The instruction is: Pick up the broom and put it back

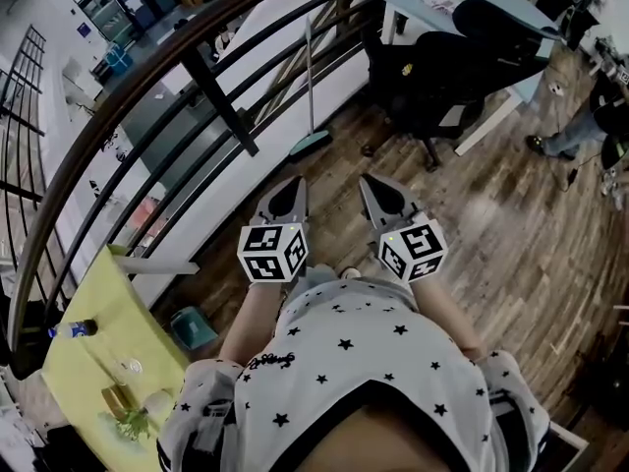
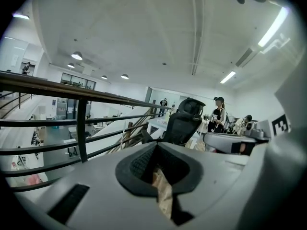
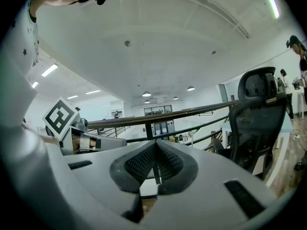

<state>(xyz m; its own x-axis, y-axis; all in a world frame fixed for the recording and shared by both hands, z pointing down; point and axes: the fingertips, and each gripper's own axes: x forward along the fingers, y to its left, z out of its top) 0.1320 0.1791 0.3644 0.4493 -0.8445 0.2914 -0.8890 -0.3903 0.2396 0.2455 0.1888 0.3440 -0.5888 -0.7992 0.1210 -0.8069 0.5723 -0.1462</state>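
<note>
The broom [image 1: 310, 77] leans upright against the railing [image 1: 211, 91] ahead of me, its teal head [image 1: 311, 146] on the wooden floor. In the left gripper view its thin pale handle [image 2: 123, 134] shows beyond the rails. Both grippers are held side by side close to my body, well short of the broom. My left gripper [image 1: 295, 180] [image 2: 156, 146] has its tips together and holds nothing. My right gripper [image 1: 366, 180] [image 3: 154, 145] is shut with its pads meeting, also holding nothing.
A black office chair [image 1: 442, 67] [image 3: 259, 119] stands right of the broom, beside a pale blue table [image 1: 511, 13]. A yellow table [image 1: 88, 362] and a teal bin [image 1: 194, 327] lie at the lower left. A person [image 2: 219, 114] stands behind the chair.
</note>
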